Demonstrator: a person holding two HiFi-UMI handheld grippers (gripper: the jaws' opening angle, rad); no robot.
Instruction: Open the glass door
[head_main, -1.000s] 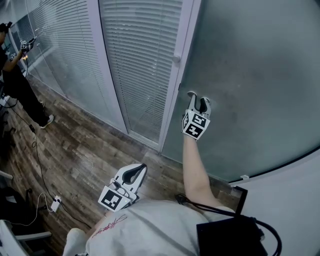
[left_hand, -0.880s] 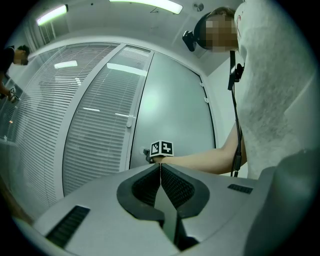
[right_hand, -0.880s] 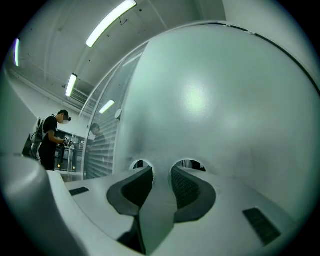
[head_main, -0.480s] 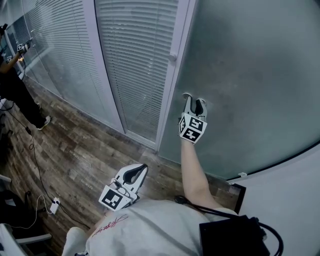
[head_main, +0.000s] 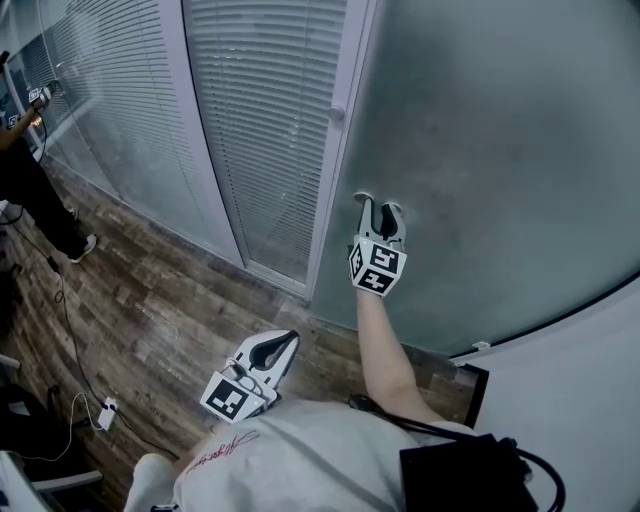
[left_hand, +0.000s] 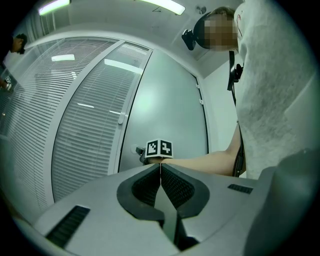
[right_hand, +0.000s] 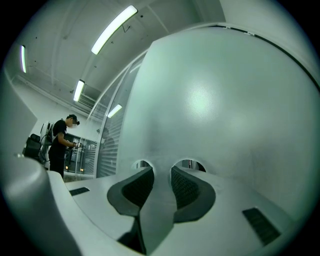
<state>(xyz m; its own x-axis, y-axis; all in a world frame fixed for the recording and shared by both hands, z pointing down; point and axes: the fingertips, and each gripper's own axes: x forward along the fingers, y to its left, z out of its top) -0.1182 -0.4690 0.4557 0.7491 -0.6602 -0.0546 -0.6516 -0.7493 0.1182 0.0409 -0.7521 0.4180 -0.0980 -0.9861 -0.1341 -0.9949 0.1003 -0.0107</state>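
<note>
The frosted glass door (head_main: 500, 150) fills the upper right of the head view and nearly all of the right gripper view (right_hand: 220, 100). My right gripper (head_main: 375, 203) is held out on a straight arm, level, with its fingertips (right_hand: 145, 172) against the glass near the door's left edge. Its jaws stand a little apart with nothing between them, and their reflection shows in the glass. My left gripper (head_main: 288, 338) hangs low by my body, shut and empty (left_hand: 160, 165). In the left gripper view the right gripper's marker cube (left_hand: 159, 148) shows at the door.
A white frame post with a small latch (head_main: 337, 115) borders the door's left edge. Glass panels with blinds (head_main: 260, 110) run off to the left. Wooden floor (head_main: 160, 300) lies below, with a cable and power strip (head_main: 105, 410). Another person (head_main: 25, 170) stands far left.
My right gripper has shifted slightly left in the head view, its tips still at the glass. The left gripper has stayed put.
</note>
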